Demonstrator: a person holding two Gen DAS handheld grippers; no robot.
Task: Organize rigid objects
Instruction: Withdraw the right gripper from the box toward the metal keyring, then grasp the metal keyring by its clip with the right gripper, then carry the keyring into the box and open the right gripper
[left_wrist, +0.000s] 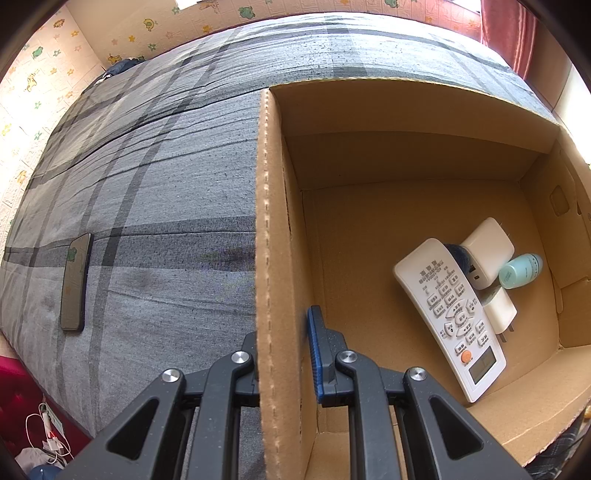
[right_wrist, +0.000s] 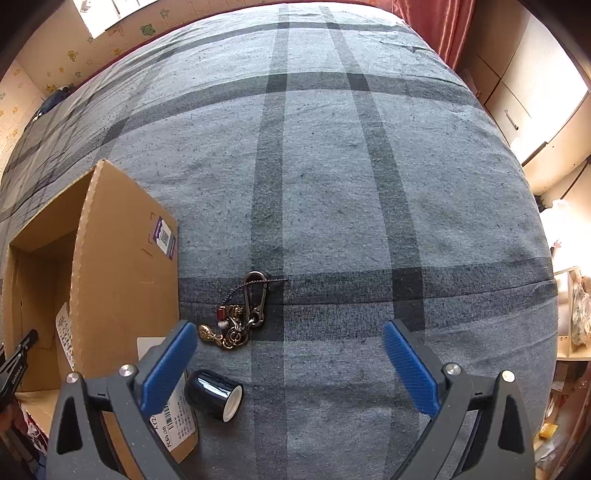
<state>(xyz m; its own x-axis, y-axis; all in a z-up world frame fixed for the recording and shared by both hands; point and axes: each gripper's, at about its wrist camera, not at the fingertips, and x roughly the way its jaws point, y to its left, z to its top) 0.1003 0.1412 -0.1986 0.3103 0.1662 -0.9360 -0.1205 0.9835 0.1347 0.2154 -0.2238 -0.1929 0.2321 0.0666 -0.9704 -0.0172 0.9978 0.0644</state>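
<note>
Underneath, a grey plaid bedsheet (right_wrist: 332, 184) fills the view, wallpaper and a red curtain (left_wrist: 508, 33) behind. Left gripper (left_wrist: 284, 354) clamps the cardboard box (left_wrist: 267, 221) wall — remote (left_wrist: 448, 314) inside. Right gripper (right_wrist: 290, 360) hangs spread wide, keychain (right_wrist: 240, 314) and dark cap (right_wrist: 214, 395) beside the box; open sheet beyond.

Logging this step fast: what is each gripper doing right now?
Left gripper: shut on the brown cardboard box's side wall.
Right gripper: open, holding nothing, above the grey plaid bedsheet.
</note>
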